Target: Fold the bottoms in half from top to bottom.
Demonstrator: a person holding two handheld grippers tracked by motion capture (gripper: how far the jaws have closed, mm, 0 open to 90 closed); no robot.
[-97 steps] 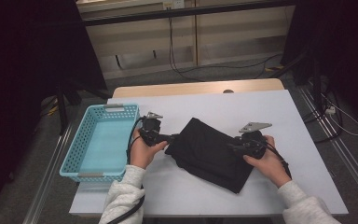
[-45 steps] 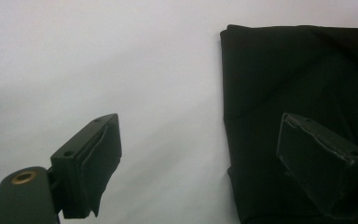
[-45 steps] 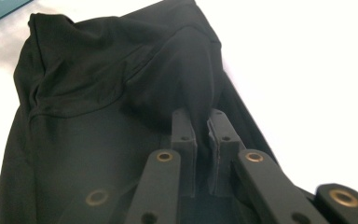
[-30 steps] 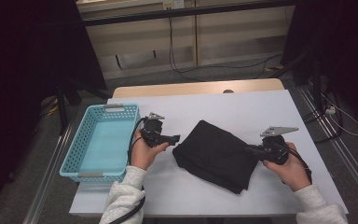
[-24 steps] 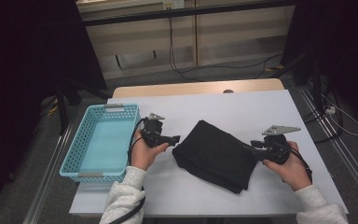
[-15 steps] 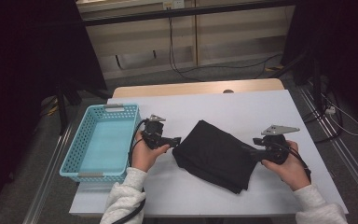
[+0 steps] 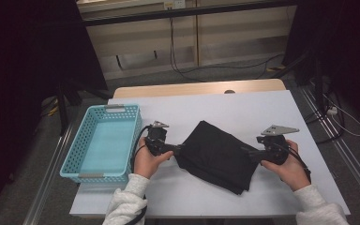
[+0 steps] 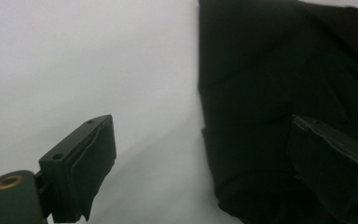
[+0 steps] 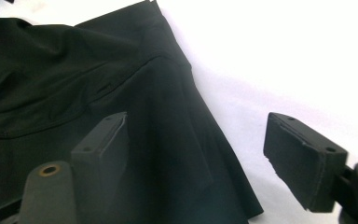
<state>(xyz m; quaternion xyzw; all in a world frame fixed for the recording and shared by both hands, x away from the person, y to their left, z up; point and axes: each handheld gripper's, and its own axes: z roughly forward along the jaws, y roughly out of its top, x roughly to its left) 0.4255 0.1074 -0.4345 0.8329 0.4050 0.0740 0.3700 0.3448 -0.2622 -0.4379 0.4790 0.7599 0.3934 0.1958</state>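
Note:
A black folded cloth (image 7: pixel 220 154) lies on the white table (image 7: pixel 262 108). My left gripper (image 7: pixel 177 149) rests at the cloth's left edge. In the left gripper view it (image 8: pixel 200 158) is open, one jaw over bare table and the other over the cloth (image 8: pixel 270 84). My right gripper (image 7: pixel 252 153) sits at the cloth's right edge. Its jaws have just been opening. In the right gripper view it (image 9: pixel 200 154) stands wide, with the cloth's (image 9: pixel 74 93) hem lying loose between the jaws and neither pad pressing on it.
A light blue plastic basket (image 7: pixel 77 157) stands at the table's left edge, beside my left hand. Bare white tabletop lies behind and to the right of the cloth. Beyond the table's far edge are cables on the floor.
The right hand drew rightward from over the cloth to its right edge, then its jaws opened off the hem. The left gripper edged slightly toward the cloth.

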